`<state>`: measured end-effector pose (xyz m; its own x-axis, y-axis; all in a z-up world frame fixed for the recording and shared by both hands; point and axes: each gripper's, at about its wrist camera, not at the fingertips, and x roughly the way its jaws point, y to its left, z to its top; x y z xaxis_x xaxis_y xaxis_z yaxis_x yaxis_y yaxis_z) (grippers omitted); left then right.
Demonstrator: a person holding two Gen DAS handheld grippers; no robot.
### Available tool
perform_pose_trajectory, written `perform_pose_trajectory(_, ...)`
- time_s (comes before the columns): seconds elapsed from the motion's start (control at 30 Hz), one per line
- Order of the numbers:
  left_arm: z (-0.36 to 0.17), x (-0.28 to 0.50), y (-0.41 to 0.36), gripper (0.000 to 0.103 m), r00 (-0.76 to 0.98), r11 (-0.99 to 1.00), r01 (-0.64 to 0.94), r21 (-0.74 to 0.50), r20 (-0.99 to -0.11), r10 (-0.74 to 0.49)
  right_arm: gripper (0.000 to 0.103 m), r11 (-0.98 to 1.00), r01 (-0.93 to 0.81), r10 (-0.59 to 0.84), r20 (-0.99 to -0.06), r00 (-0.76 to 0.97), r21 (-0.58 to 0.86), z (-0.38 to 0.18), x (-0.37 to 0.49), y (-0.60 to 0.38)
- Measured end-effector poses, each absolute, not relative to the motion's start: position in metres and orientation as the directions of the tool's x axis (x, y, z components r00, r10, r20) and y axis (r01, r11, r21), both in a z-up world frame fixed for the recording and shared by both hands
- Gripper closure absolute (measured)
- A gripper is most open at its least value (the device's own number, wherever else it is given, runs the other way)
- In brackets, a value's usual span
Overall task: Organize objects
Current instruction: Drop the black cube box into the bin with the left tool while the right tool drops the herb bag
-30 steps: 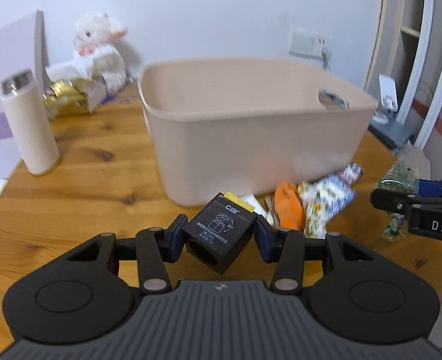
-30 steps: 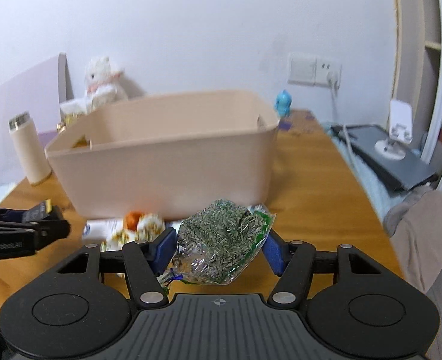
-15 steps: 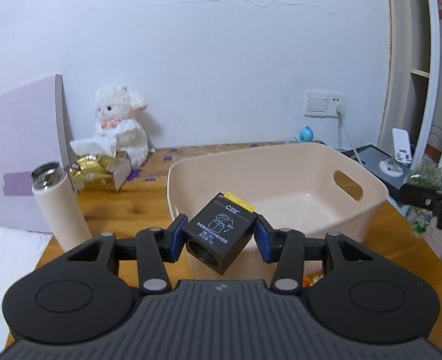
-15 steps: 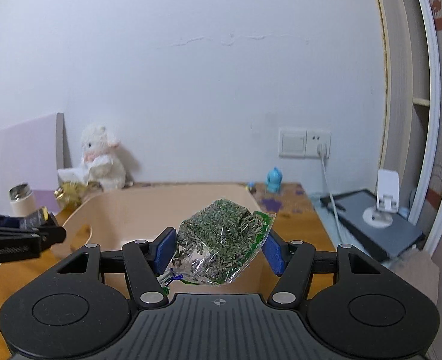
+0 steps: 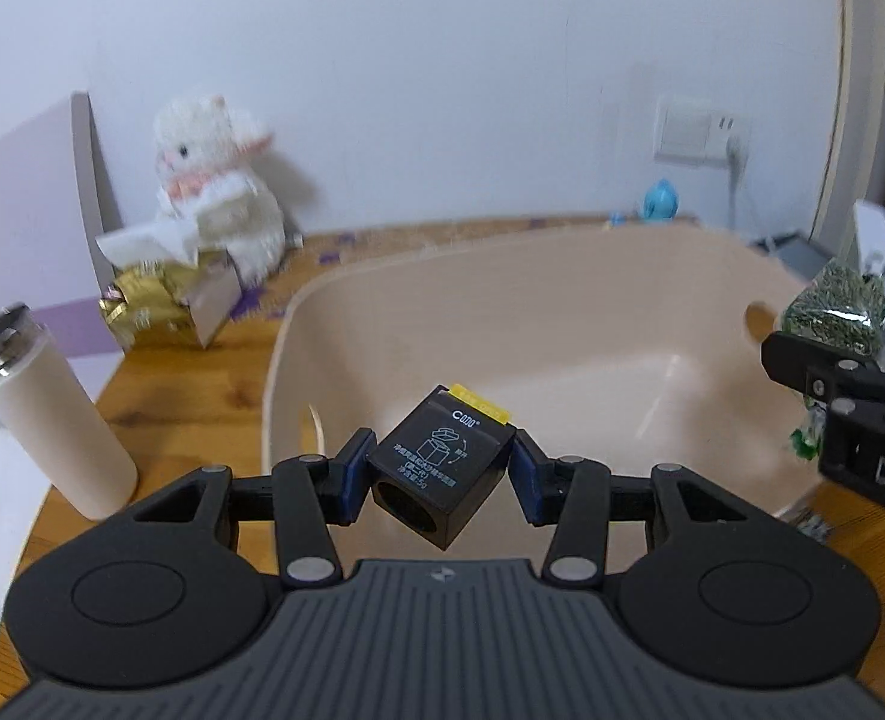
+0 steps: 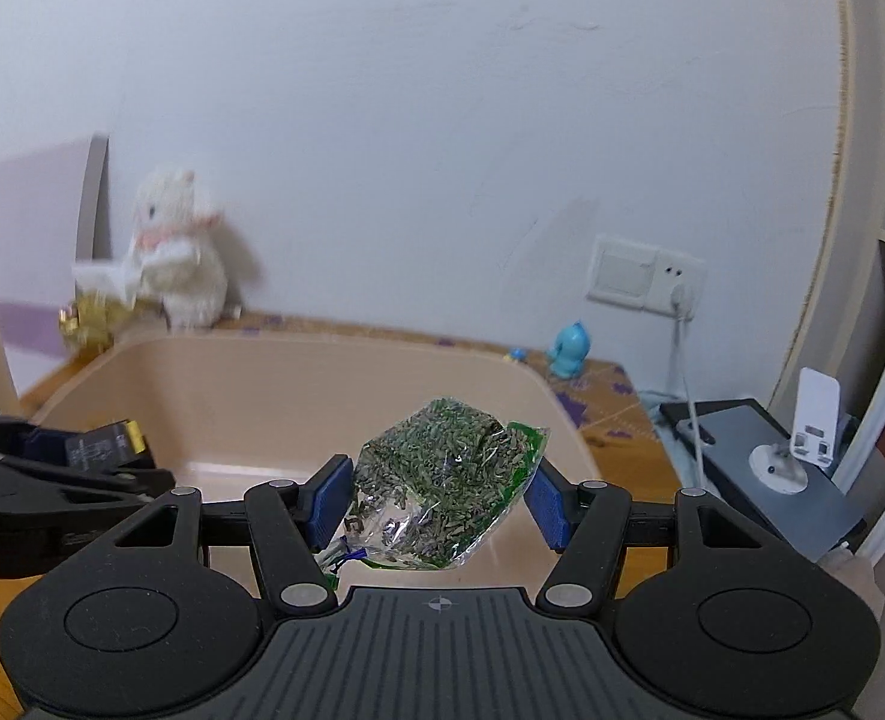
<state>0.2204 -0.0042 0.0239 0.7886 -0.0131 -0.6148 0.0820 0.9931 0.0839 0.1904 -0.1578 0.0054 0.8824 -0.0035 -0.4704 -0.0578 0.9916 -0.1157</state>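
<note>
My left gripper [image 5: 439, 477] is shut on a small black box [image 5: 442, 471] with white print and a yellow tab, held tilted above the near left part of the beige plastic basket [image 5: 562, 276]. My right gripper [image 6: 436, 495] is shut on a clear bag of green dried herbs [image 6: 442, 474], hovering over the basket's [image 6: 262, 354] near right side. Each gripper shows in the other's view: the right gripper with the bag of herbs [image 5: 835, 312] at the right edge, the left gripper with the black box [image 6: 103, 447] at the left edge. The basket's inside looks empty.
A cream bottle [image 5: 46, 408] stands left of the basket on the wooden table [image 5: 184, 396]. Behind are a white plush toy [image 5: 214, 186], a gold-wrapped tissue box [image 5: 160, 300] and a small blue figure [image 6: 568, 348]. A wall socket [image 6: 646, 273] and a dark tablet [image 6: 766, 456] are at the right.
Both grippers rose from table level and moved forward over the basket, carrying the black box and the herb bag. The packets in front of the basket dropped out of sight.
</note>
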Motion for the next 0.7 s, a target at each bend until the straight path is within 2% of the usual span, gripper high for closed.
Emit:
perform_pose_trajectory(0.17, 0.009, 0.226, -0.01, 0.052, 0.787, 0.986, 0.093, 0.14, -0.616, 0.013, 0.043, 0.989, -0.083, 0.008, -0.52, 0.854, -0.12, -0.004, 0.202, -0.153)
perform_pose_trajectory(0.2, 0.01, 0.226, -0.008, 0.051, 0.786, 0.988, 0.094, 0.125, -0.618, 0.003, 0.035, 0.989, -0.085, 0.009, -0.522, 0.853, -0.122, -0.005, 0.202, -0.153)
perform_pose_trajectory(0.23, 0.012, 0.226, -0.006, 0.048, 0.785, 0.99, 0.095, 0.106, -0.619, -0.009, 0.035, 0.989, -0.088, 0.013, -0.519, 0.855, -0.12, -0.005, 0.2, -0.154)
perform_pose_trajectory(0.33, 0.018, 0.221, 0.0, 0.024, 0.798, 0.993, 0.08, 0.087, -0.602, -0.012, 0.029, 0.99, -0.095, 0.031, -0.5, 0.866, -0.104, 0.001, 0.19, -0.157)
perform_pose_trajectory(0.37, 0.021, 0.217, 0.001, 0.02, 0.807, 0.994, 0.071, 0.088, -0.59, -0.005, 0.028, 0.991, -0.094, 0.033, -0.49, 0.871, -0.1, 0.005, 0.186, -0.159)
perform_pose_trajectory(0.53, 0.039, 0.196, 0.009, 0.018, 0.816, 0.996, 0.076, 0.05, -0.578, -0.033, 0.024, 0.993, -0.095, 0.049, -0.464, 0.885, -0.076, 0.022, 0.16, -0.169)
perform_pose_trajectory(0.6, 0.044, 0.186, 0.012, 0.012, 0.818, 0.997, 0.064, 0.049, -0.575, -0.025, 0.022, 0.992, -0.097, 0.051, -0.459, 0.887, -0.078, 0.026, 0.147, -0.172)
perform_pose_trajectory(0.7, 0.051, 0.166, 0.015, 0.01, 0.833, 0.997, 0.047, 0.062, -0.553, -0.005, 0.018, 0.991, -0.1, 0.049, -0.459, 0.887, -0.089, 0.027, 0.128, -0.177)
